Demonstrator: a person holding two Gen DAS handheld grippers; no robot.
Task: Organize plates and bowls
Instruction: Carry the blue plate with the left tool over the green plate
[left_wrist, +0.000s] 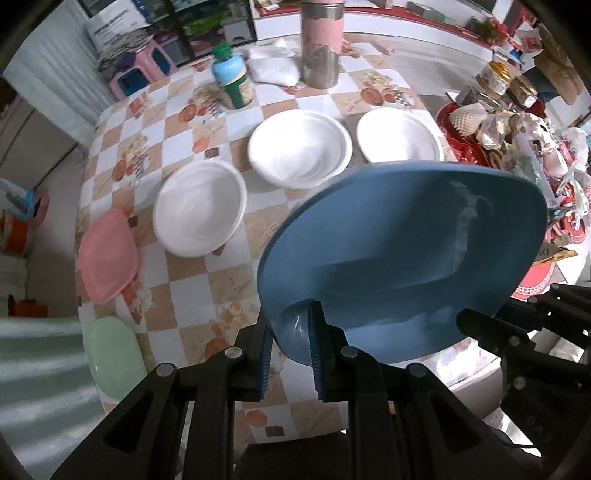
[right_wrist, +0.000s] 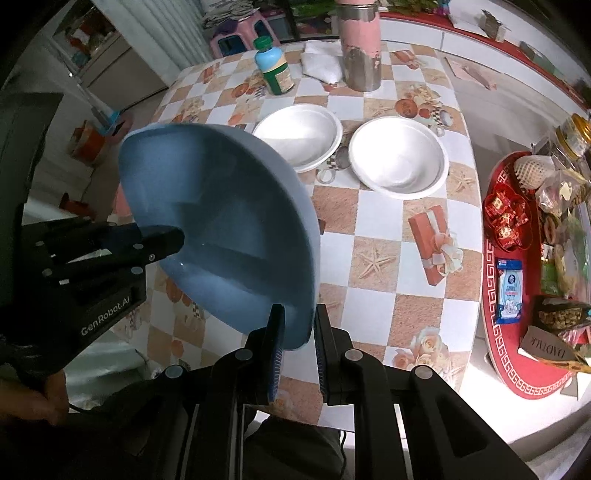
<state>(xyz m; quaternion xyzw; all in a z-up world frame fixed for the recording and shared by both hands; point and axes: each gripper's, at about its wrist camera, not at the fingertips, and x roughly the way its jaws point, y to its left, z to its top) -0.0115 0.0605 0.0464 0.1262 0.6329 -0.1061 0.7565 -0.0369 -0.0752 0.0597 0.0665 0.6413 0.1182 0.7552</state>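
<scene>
a: item in hand?
b: blue plate (left_wrist: 399, 251), tilted on edge, lifted off the table (left_wrist: 229, 280), centre to lower right of the left view.
a: tongs?
b: left tongs (left_wrist: 291, 350) narrow, clamped on the near rim. right tongs (right_wrist: 297, 347) narrow too, gripping the rim's other side.
a: other stock?
b: pink plate (left_wrist: 109, 254) and green plate (left_wrist: 112, 358), separate, at the table's edge, lower left of the left view. three white bowls (left_wrist: 199, 212), unstacked, in a row running up to the upper right.
a: step?
b: probably mid-carry, blue plate bound for the plate group; nothing stacked yet.
a: next move?
b: likely one pair of tongs released, plate levelled, swung toward the lower left, lowered flat onto the pink or green plate. care needed against a slip on the smooth rim.
</scene>
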